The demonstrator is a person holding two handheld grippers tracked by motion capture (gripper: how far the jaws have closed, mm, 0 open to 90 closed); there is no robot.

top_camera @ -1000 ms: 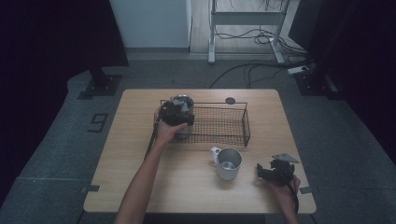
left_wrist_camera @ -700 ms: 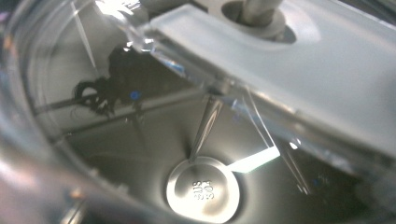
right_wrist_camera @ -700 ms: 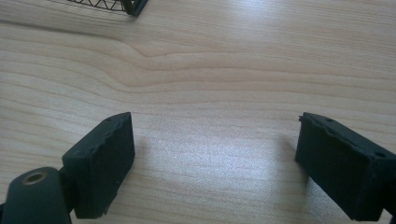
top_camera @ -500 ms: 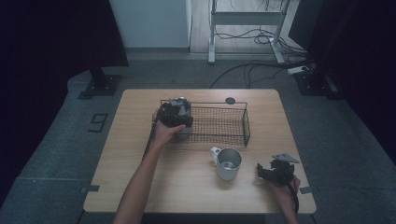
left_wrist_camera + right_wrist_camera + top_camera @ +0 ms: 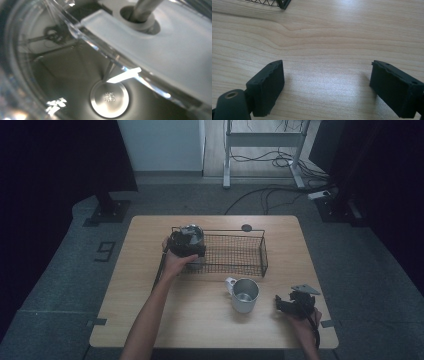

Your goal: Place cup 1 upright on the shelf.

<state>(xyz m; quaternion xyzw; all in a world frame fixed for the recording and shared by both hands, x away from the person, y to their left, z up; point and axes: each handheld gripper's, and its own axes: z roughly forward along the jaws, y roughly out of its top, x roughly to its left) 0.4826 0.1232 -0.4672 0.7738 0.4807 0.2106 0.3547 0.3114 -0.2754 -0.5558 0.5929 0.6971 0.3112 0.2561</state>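
Sitting at the left end of the black wire basket [image 5: 235, 254] is a clear glass jar [image 5: 192, 240] with a metal base, its transparent wall catching bright glints; the left gripper view is looking straight into it, showing a round stamped steel disc [image 5: 109, 99] at the bottom and a frosted white plastic bar [image 5: 160, 47] with a metal rod crossing the mouth. Left gripper [image 5: 184, 245] is hovering at the jar, jaws having just been opening; grip on it cannot be told. Right gripper [image 5: 325, 87] is resting low over bare wooden table [image 5: 200, 320], jaws standing apart and having just been closing, nothing between them. Steel mug [image 5: 243, 295] is standing just in front of the basket
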